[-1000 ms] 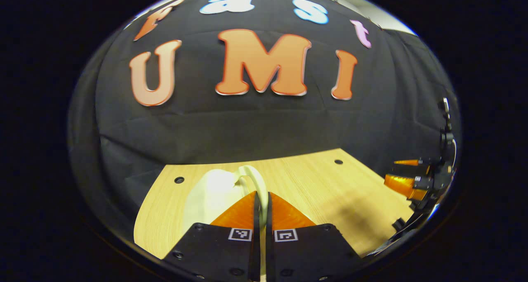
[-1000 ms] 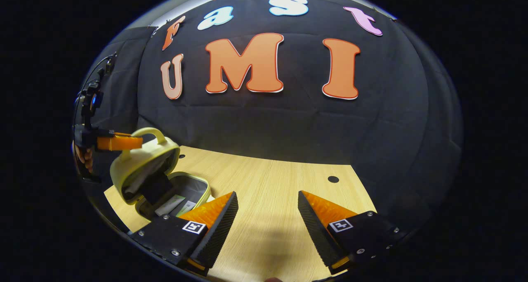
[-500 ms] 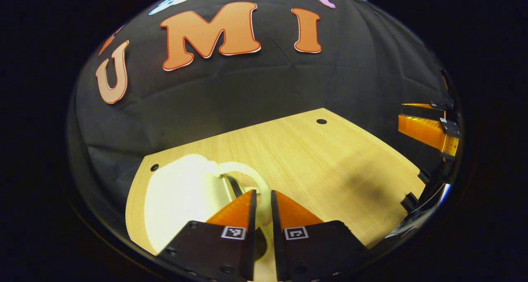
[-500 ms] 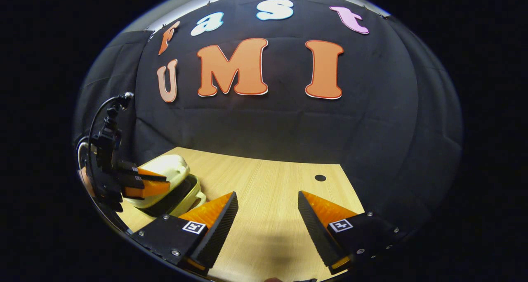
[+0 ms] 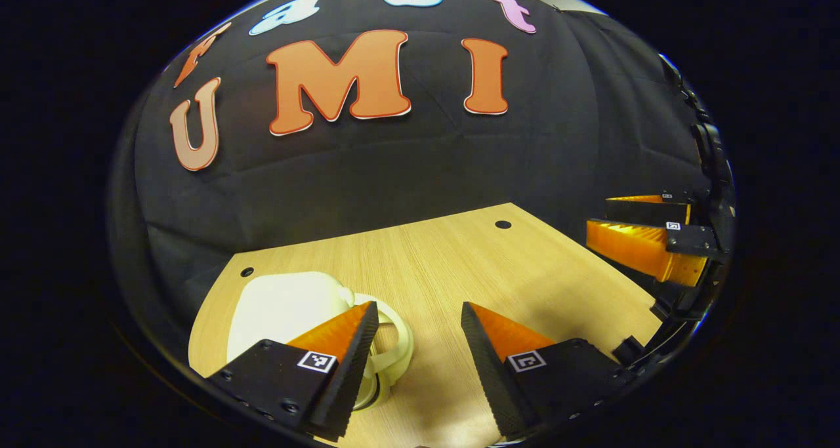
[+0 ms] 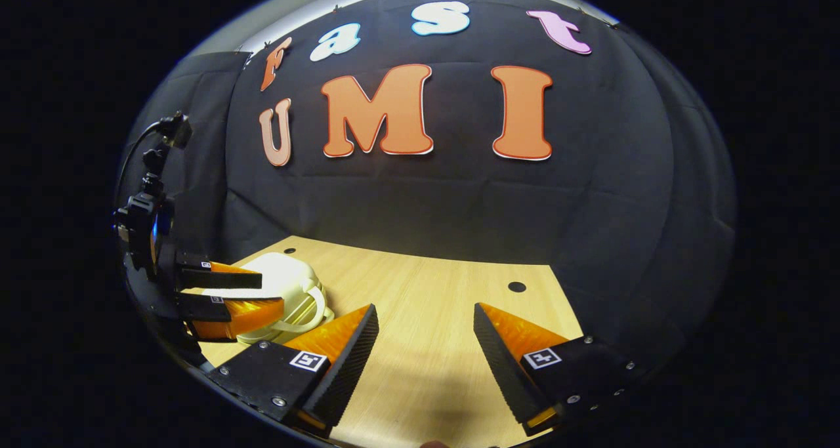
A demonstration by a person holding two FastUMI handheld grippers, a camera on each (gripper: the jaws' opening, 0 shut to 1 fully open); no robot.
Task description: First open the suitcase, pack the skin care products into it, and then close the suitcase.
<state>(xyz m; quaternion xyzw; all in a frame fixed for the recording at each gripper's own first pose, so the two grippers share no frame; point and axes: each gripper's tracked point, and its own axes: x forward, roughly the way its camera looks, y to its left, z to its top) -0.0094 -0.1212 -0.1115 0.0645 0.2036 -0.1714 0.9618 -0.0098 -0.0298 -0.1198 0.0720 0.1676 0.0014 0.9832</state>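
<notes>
I see a light wood-grain table (image 5: 453, 264) with small dark round holes (image 5: 503, 224) near its far corners. Black cloth (image 6: 459, 199), creased in folds, hangs behind it as the booth's wall. Light falls brightly on the tabletop.

Both views are being bent strongly by the fisheye lens, with edges curved and dimmed. The wooden table (image 5: 459, 271) is being lit brightly from above, while soft shadows are being cast toward its near edge. The pale suitcase (image 5: 282, 304) is being overexposed, its surface detail washed out.
</notes>
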